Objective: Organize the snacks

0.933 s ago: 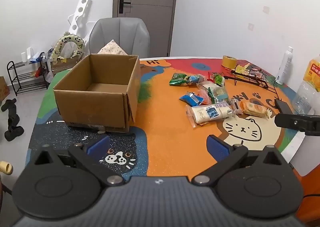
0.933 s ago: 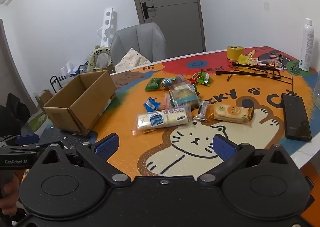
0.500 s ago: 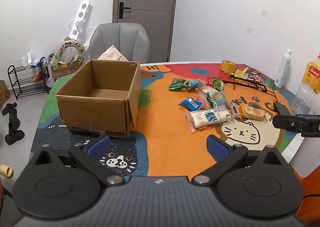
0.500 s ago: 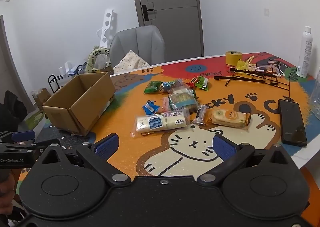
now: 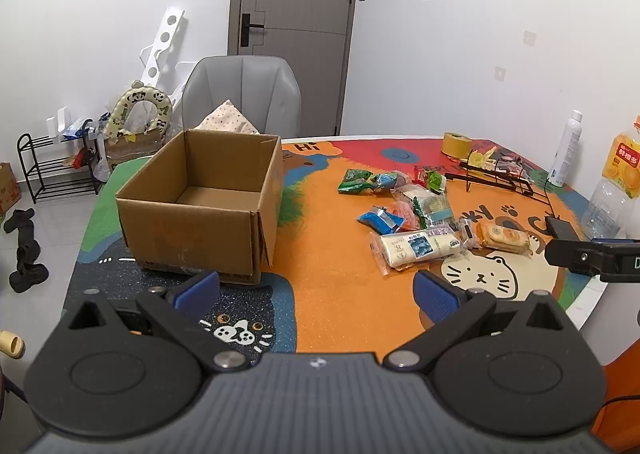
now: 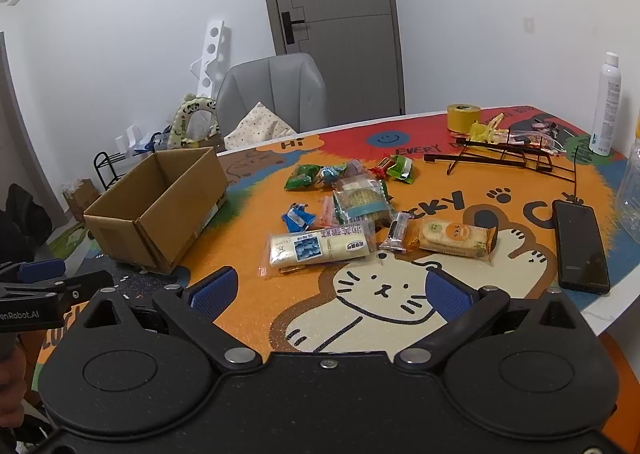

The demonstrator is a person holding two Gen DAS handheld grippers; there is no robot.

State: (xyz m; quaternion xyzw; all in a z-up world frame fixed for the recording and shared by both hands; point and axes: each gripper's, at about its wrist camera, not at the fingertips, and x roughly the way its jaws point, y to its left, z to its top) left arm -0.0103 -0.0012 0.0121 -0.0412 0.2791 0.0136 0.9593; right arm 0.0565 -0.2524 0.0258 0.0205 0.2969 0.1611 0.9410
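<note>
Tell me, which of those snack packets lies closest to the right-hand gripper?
The long cream roll pack with the blue picture. It lies across the front of the pile, just ahead of the open right gripper; every other snack sits beside or behind it.

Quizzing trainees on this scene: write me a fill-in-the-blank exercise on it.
1. The brown cardboard box holds ____ snacks.
2. The long white cake packet lies on the ____.
3. The black phone lies ____ on the colourful cartoon table mat.
4. Both grippers' jaws stand ____.

Missing: no; mat; flat; open
</note>
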